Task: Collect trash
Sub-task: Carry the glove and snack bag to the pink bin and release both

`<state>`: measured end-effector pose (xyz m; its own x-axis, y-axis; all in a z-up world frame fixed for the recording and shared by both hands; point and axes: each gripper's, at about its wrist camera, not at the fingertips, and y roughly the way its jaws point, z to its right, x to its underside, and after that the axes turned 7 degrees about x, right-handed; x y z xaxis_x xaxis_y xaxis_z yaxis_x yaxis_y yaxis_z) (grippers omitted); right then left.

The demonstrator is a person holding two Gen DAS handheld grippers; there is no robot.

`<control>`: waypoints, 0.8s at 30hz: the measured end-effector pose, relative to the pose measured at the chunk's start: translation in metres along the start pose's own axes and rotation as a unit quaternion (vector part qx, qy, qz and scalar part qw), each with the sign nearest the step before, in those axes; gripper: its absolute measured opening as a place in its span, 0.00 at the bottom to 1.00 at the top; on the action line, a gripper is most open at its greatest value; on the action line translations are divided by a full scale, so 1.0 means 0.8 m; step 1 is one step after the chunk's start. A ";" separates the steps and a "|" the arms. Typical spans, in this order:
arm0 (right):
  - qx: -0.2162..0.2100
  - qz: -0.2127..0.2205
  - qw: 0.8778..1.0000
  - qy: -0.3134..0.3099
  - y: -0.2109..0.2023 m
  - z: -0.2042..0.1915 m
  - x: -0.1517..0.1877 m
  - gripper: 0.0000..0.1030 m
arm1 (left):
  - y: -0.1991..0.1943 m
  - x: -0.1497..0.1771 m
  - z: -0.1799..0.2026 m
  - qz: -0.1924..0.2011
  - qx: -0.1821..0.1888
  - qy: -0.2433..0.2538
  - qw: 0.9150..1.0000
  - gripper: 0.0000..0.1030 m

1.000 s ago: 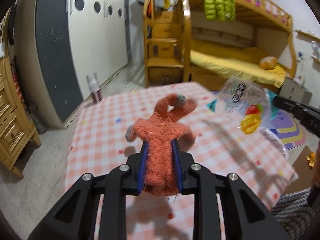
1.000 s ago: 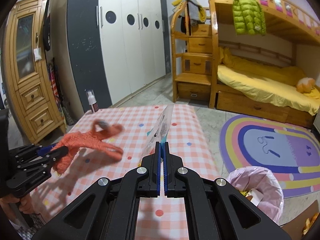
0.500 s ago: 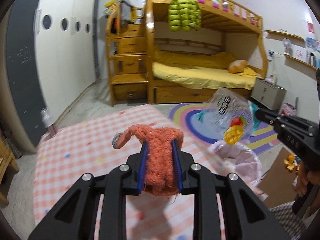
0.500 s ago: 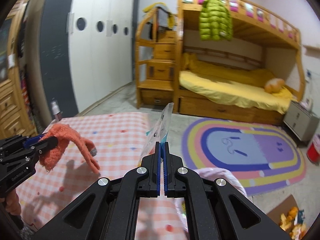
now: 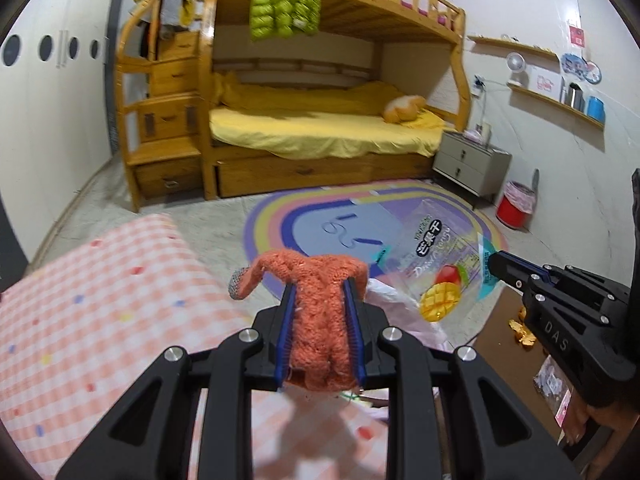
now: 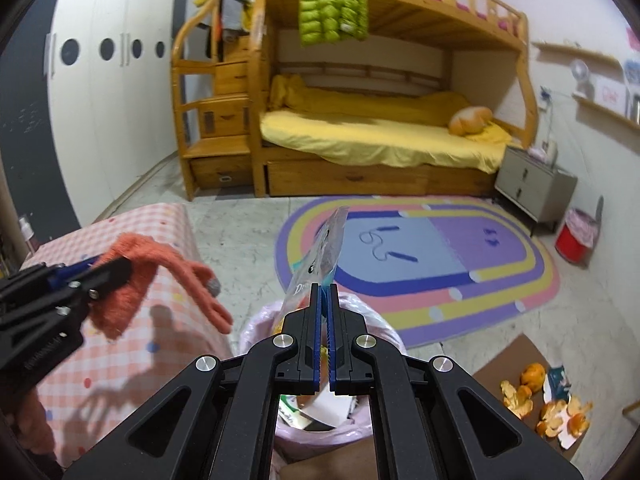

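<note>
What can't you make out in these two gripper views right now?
- Pink-lined trash bin, right wrist view: the right gripper covers most of its contents.
- Mango snack bag, right wrist view: edge-on, print unreadable.
- Orange glove, left wrist view: lower part hidden inside the left gripper.

left tool [image 5: 320, 322] clamped w/ fingers [image 5: 285, 332] part apart round a thick orange bundle, held level & pointing fwd. right tool [image 6: 325, 312] pinched nearly flat (fingers almost touching) on a thin clear wrapper, off to the left tool's right side.
</note>
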<state>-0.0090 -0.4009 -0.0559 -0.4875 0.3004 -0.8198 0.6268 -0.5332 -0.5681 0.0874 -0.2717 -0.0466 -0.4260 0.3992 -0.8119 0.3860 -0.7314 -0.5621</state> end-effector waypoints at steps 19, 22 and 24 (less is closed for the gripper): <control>0.009 -0.036 0.998 0.047 0.036 0.028 0.010 0.37 | 0.029 0.002 -0.016 -0.031 -0.006 -0.051 0.998 0.56; 0.011 -0.030 0.999 0.033 0.026 0.019 0.006 0.37 | 0.007 0.007 -0.028 -0.039 -0.029 -0.061 0.997 0.56; 0.002 -0.022 0.999 0.033 0.010 0.015 0.002 0.37 | -0.012 0.011 -0.038 -0.043 -0.035 -0.076 0.996 0.56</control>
<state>-0.0118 -0.4141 -0.0607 -0.4735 0.3745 -0.7972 0.6035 -0.5214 -0.6033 0.1049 -0.2442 -0.0532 -0.5766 0.3670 -0.7299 0.3959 -0.6560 -0.6426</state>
